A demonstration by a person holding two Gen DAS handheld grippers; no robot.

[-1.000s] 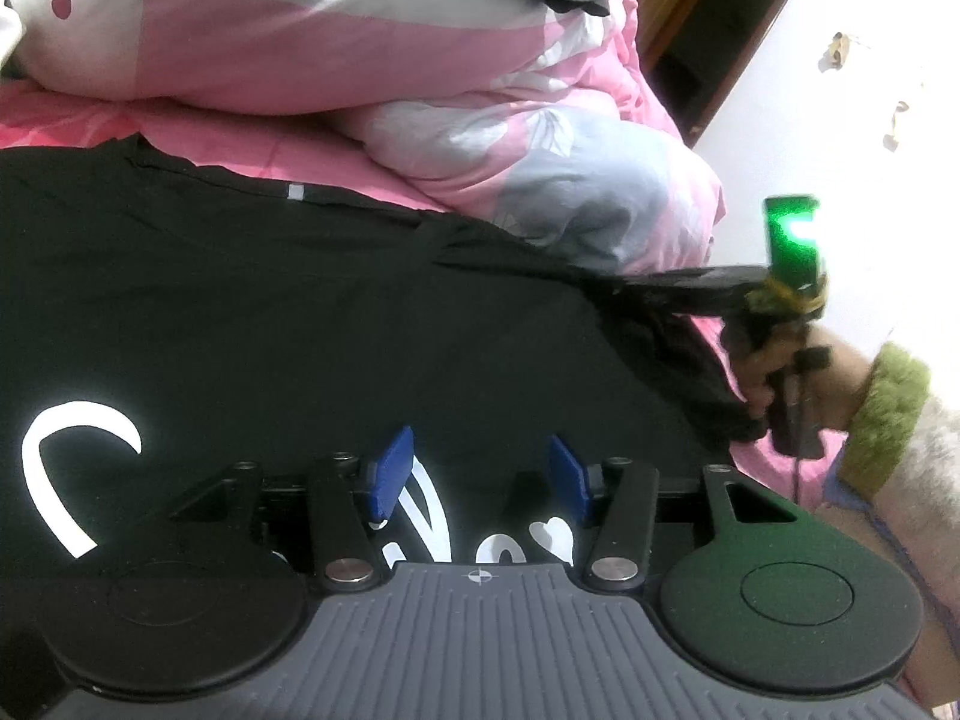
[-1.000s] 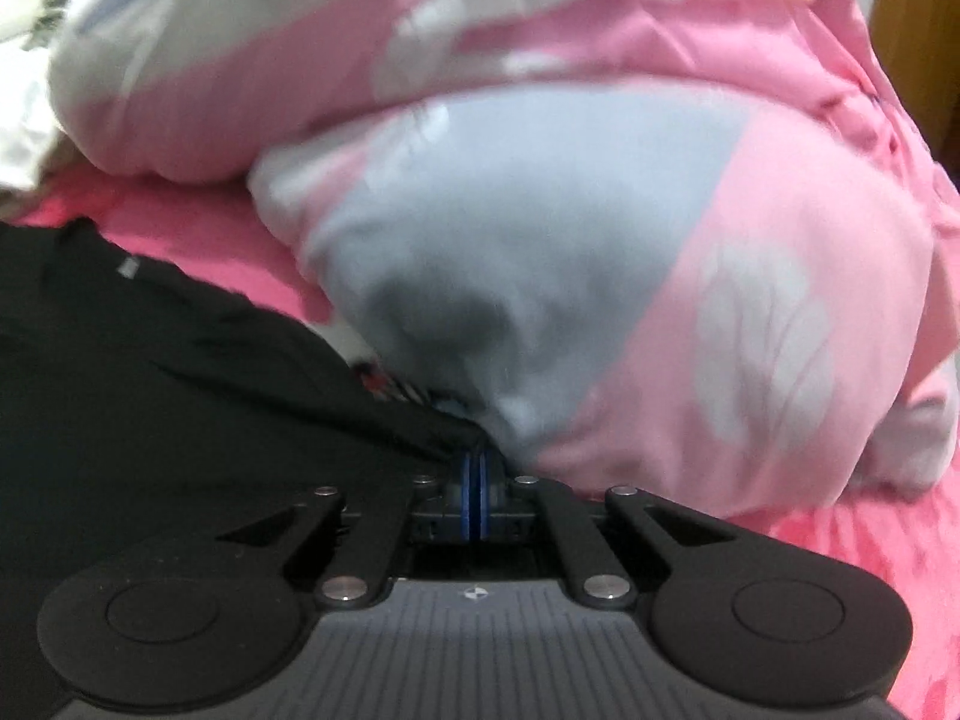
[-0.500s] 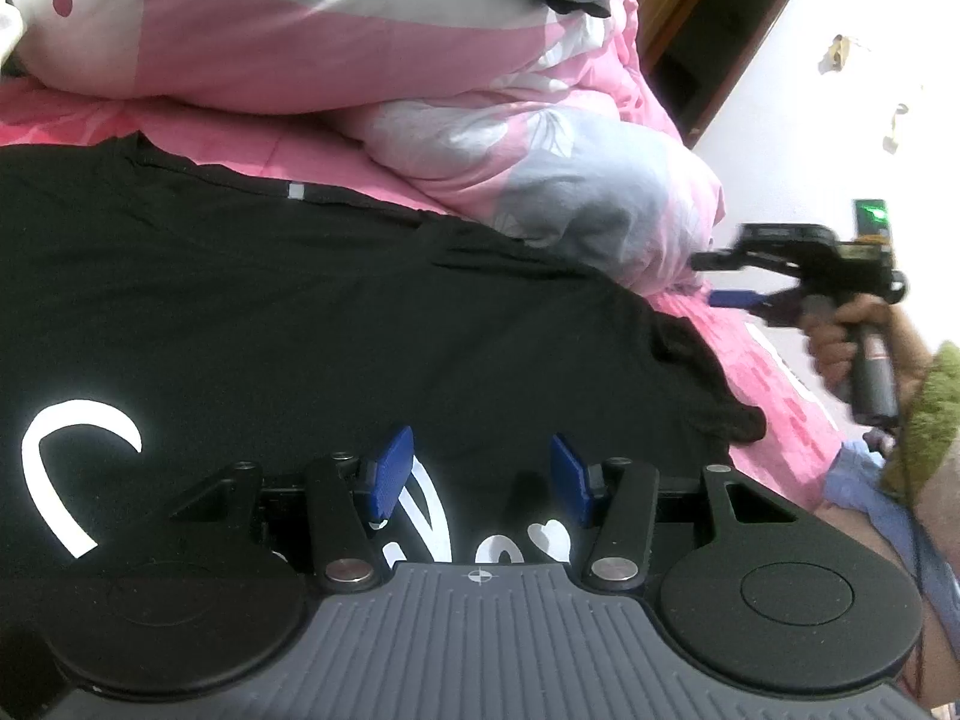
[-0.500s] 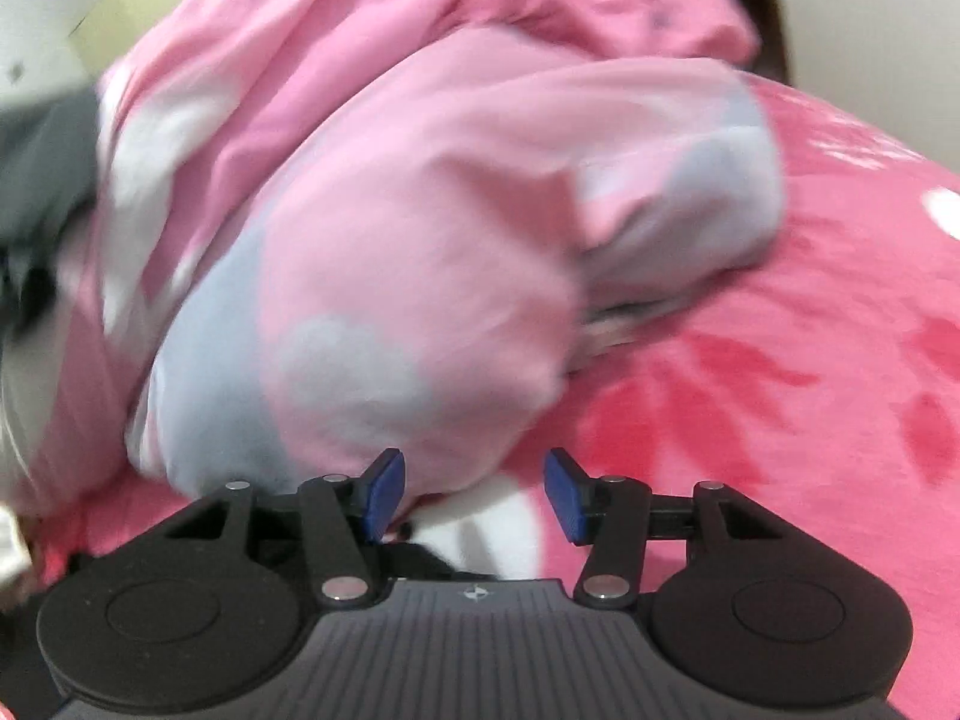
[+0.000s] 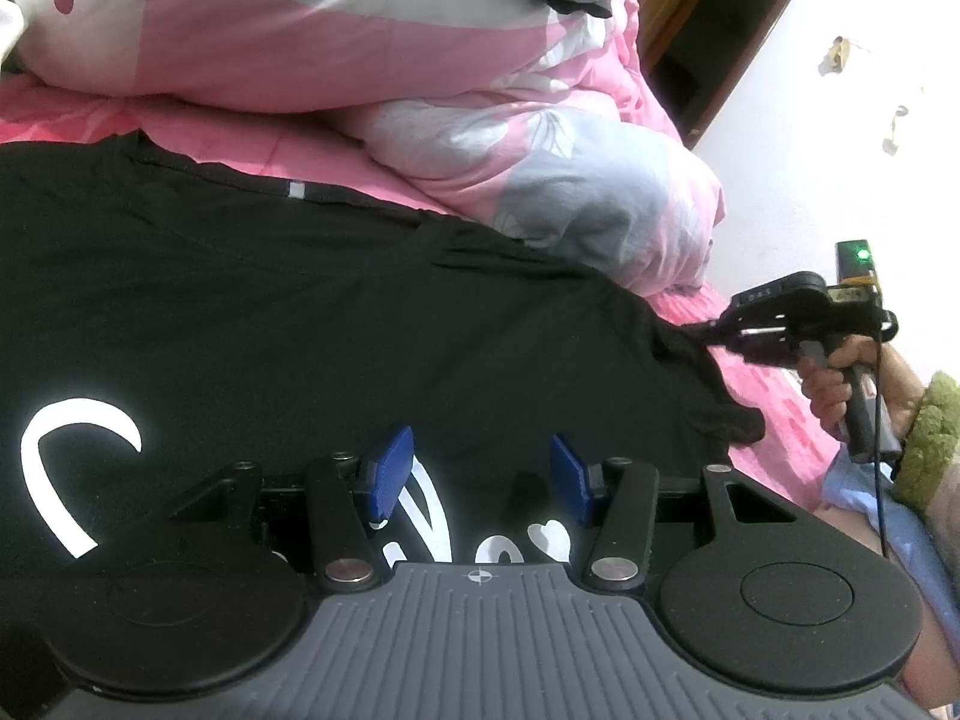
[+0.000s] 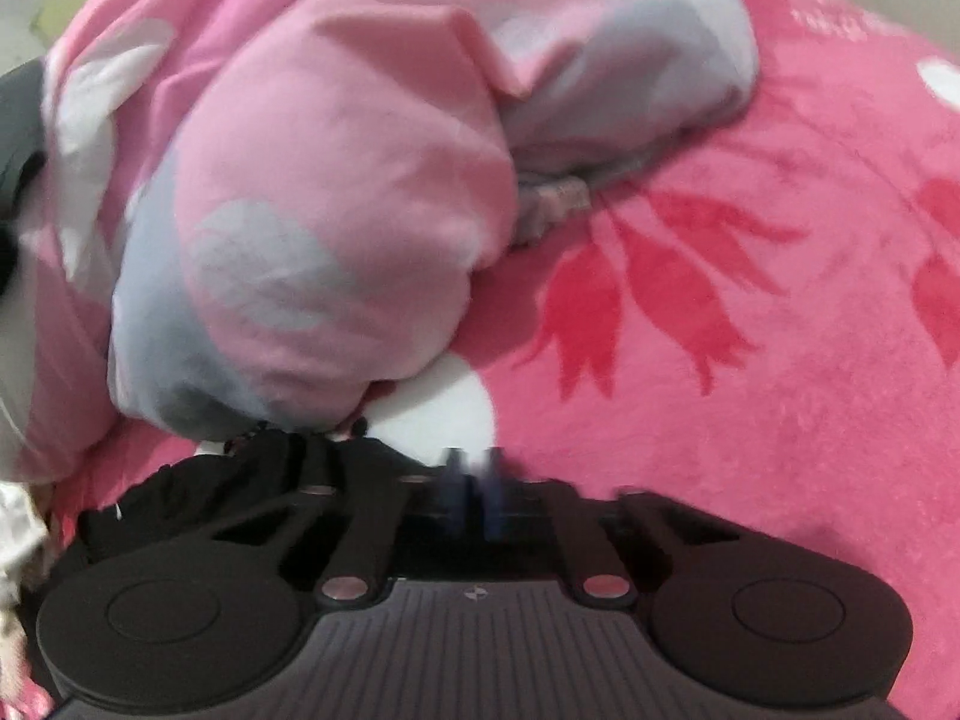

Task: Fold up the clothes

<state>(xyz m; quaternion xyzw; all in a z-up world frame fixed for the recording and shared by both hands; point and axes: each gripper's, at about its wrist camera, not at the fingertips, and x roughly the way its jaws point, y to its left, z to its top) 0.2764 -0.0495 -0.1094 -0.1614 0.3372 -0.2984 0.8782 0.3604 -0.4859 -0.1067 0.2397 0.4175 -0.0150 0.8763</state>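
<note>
— Where does our black T-shirt [image 5: 300, 312] lie?

— Spread flat on the pink bed [image 6: 750, 360], print side up, its far edge beside the heaped quilt [image 5: 540, 180]. One sleeve [image 5: 690, 360] reaches out to the right, rumpled.

— And our grippers?

— Our left gripper [image 5: 477, 474] hangs over the white lettering with its jaws parted and nothing between them. Our right gripper [image 5: 705, 333] has its tip at the sleeve's edge. In its own blurred view the blue pads [image 6: 498, 480] are snapping together; whether they have pinched cloth we cannot tell.

— So which step are we on?

— The first fold, we judge: taking the sleeve to bring it inward.

— What does the next move call for?

— A sure pinch on the sleeve hem, then carrying it across the body of the shirt, with the left gripper steadying the fabric.
</note>
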